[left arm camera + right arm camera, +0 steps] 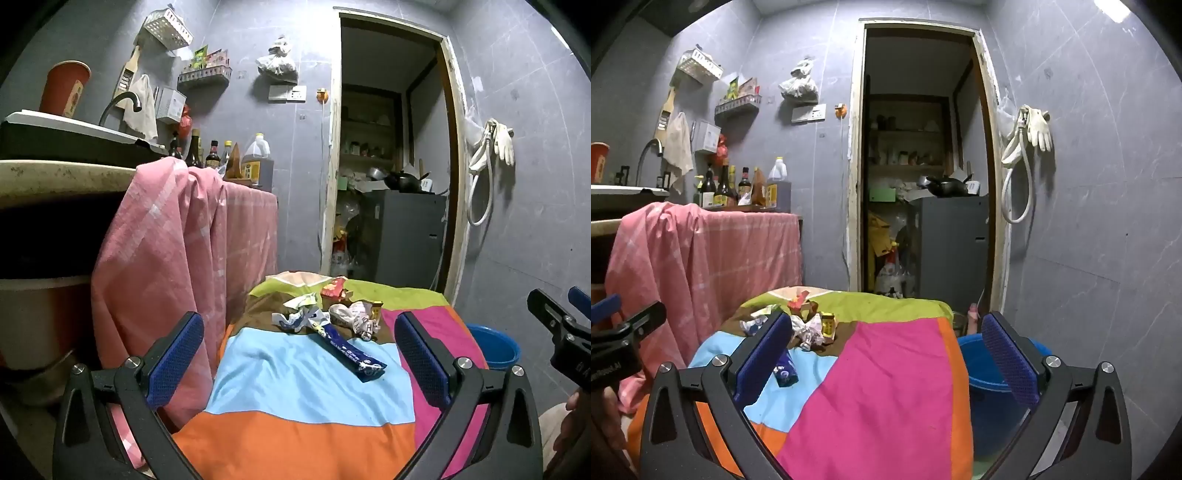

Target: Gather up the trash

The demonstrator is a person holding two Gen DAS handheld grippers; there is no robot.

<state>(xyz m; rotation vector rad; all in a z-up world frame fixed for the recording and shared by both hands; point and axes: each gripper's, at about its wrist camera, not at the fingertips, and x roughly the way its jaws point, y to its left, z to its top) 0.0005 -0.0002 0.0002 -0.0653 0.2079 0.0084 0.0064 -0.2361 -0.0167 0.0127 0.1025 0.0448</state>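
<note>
A grey-tiled kitchen corner with an open doorway at the back, and in front of me a low bench covered by a patchwork cloth (303, 373) in blue, orange, pink and green. The trash sits gathered toward the far middle of that cloth: a long dark blue wrapper (352, 352) lying nearest, crumpled white paper (295, 319) just behind it, a printed wad (356, 314) to its right and a red-orange packet (334, 288) at the back. It looks heaped there for picking, all within easy reach.

A blue bucket (993, 373) stands on the floor just beside the bench's right edge, probably the bin, placed low so pieces can be dropped in.

The left gripper (299, 354) hangs in front of the pile, fingers spread fully wide with nothing between them; the blue wrapper lies ahead of the gap. The right gripper (890, 354) is equally wide and empty, one finger over the bench, the other over the bucket. I judge nothing is collected yet.
</note>
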